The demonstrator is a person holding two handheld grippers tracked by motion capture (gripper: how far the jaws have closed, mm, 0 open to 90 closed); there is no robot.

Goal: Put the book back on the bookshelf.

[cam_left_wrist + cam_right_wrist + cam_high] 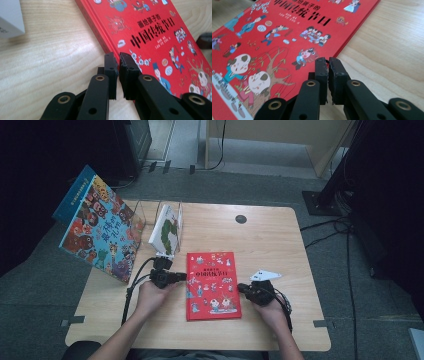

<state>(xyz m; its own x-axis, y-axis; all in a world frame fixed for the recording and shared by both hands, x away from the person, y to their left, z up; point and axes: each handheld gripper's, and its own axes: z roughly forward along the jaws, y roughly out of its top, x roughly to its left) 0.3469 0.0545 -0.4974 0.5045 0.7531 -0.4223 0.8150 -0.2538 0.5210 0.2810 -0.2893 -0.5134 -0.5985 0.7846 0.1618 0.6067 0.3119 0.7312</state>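
flat red picture book (213, 285)

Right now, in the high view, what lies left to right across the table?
Big blue picture book → white and green book in the wire rack → left gripper → red picture book → right gripper.

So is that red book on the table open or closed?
Closed. The red book lies flat on the table, front cover up, with no pages showing in any view.
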